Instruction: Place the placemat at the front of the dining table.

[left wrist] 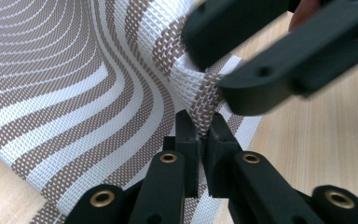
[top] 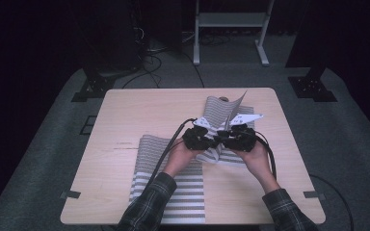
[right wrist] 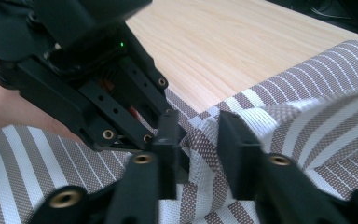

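**Two hand-held grippers meet on a striped mat**

Dark room, grey carpet, and at its middle we see a pale wooden counter (top: 125, 115) carrying a woven mat with brown and white stripes (top: 173, 192). Nearest to us, two plaid sleeves come in from the bottom edge, and the flat near end of the mat lies under the left forearm, reaching the counter's near edge.

Just beyond, we find the left hand (top: 179, 156) and the right hand (top: 255, 156) side by side, each holding a black tool with a cable trailing back. The left hand-held gripper (left wrist: 200, 135) has its jaws pressed together on a puckered fold of the mat; in its own view we see the weave pinched between the two black tips. The right hand-held gripper (right wrist: 198, 135) sits almost touching the other one, its jaws partly spread with a raised ridge of the mat between them; we cannot tell whether they press the cloth.

Farther off, the mat's far part stands lifted off the counter, one corner pointing upward. Behind the counter we see a white metal frame (top: 229, 29) and loose cables on the floor (top: 149, 57).
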A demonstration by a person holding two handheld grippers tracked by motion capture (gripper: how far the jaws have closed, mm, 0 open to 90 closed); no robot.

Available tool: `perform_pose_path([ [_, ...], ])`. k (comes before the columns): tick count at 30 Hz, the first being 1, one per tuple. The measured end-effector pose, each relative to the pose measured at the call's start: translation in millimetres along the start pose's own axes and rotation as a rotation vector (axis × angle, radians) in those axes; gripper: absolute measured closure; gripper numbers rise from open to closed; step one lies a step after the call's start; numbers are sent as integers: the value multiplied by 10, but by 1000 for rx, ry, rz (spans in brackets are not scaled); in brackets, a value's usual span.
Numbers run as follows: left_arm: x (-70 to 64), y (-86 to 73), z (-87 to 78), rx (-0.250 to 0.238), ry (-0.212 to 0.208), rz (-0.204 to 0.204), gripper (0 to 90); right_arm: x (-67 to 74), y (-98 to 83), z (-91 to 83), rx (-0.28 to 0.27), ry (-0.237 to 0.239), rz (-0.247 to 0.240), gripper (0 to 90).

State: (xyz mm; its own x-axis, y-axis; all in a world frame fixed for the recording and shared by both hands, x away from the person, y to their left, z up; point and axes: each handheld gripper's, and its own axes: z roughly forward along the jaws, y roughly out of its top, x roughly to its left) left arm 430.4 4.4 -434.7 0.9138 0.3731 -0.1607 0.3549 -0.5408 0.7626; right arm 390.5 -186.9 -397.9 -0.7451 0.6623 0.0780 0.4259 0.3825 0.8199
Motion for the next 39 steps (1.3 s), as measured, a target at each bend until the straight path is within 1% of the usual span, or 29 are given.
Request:
perform_pose_path([
  [1, 7, -1, -4, 0, 2, 1, 872, 0, 3, -14, -4, -4, -5, 620],
  [3, 27, -2, -18, 4, 7, 0, 873, 5, 6, -48, -10, -24, -14, 606],
  [4, 36, -3, -25, -2, 11, -6, 874, 3, 6, -68, -13, -28, -14, 586],
  [6, 59, -1, -49, -2, 18, -12, 874, -9, -3, -126, -26, -42, -9, 581],
  [10, 89, 1, -86, 0, 31, -19, 875, -60, -62, -254, -51, -64, 7, 587],
  [12, 89, 1, -106, -7, 40, -22, 875, -103, -137, -314, -46, -78, 12, 651],
  [15, 85, 8, -131, -11, 58, -16, 875, -157, -303, -364, -8, -100, 14, 831],
  [16, 84, 11, -139, -15, 61, -19, 876, -170, -363, -368, 11, -113, 11, 878],
  [17, 83, 16, -152, -20, 65, -21, 877, -185, -411, -367, 25, -123, 9, 898],
  [18, 85, 20, -164, -22, 68, -17, 876, -217, -482, -360, 53, -127, 21, 898],
  [19, 84, 24, -179, -24, 73, -18, 877, -248, -539, -354, 68, -133, 33, 899],
  [24, 109, 38, -322, -34, 104, -5, 876, -373, -775, -321, 126, -149, 82, 898],
  [26, 124, 37, -404, -47, 120, -9, 876, -385, -823, -302, 152, -151, 82, 898],
  [28, 133, 34, -482, -52, 130, -10, 876, -385, -864, -283, 177, -171, 70, 898],
  [29, 133, 30, -525, -57, 137, -14, 877, -391, -874, -277, 185, -173, 73, 898],
  [33, 145, -5, -715, -78, 174, -12, 877, -415, -907, -235, 210, -156, 97, 898],
  [37, 184, -94, -916, -100, 208, -22, 876, -406, -944, -176, 244, -158, 85, 898],
  [39, 207, -160, -1009, -105, 228, -31, 876, -403, -945, -171, 239, -158, 95, 898],
])
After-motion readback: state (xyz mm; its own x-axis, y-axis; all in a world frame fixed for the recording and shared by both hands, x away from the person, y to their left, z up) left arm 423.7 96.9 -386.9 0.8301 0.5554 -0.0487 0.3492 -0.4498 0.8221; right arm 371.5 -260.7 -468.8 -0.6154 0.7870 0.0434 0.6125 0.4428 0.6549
